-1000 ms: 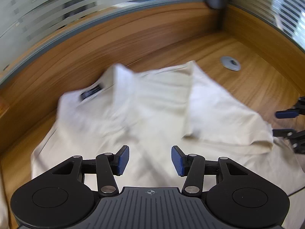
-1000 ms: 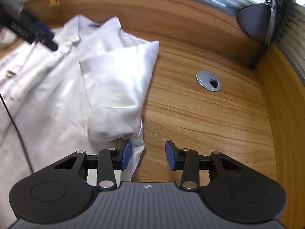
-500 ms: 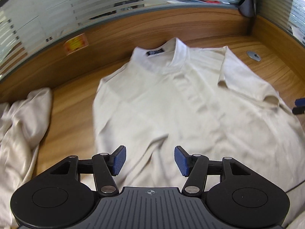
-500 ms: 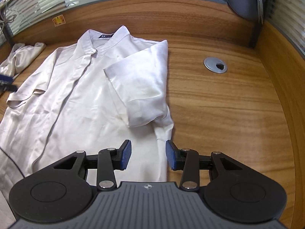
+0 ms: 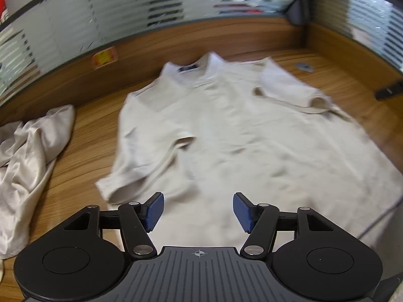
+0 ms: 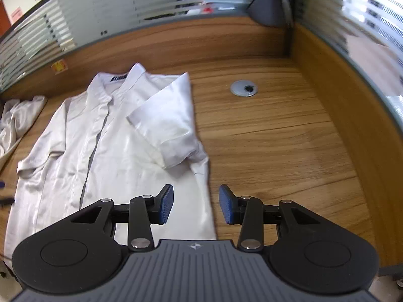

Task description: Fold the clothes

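Both tongs have pulled back from the shirt (image 5: 226, 136), left tongs (image 5: 198, 212) opening with nothing between, right tongs (image 6: 196, 207) part-open and empty; both sleeves lie folded in, so the body fold comes next

Cream short-sleeved shirt (image 6: 121, 136) spread on wooden desk (image 6: 277, 151).
Crumpled cream garment (image 5: 27, 156) to its left; round metal grommet (image 6: 243, 88) to its right.

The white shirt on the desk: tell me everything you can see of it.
The white shirt is short-sleeved and looks silky, with a collar bearing a dark label and a buttoned placket. It lies front up, spread flat on the wooden desk, collar toward the partition, both sleeves folded inward over the body. Neither gripper touches it.
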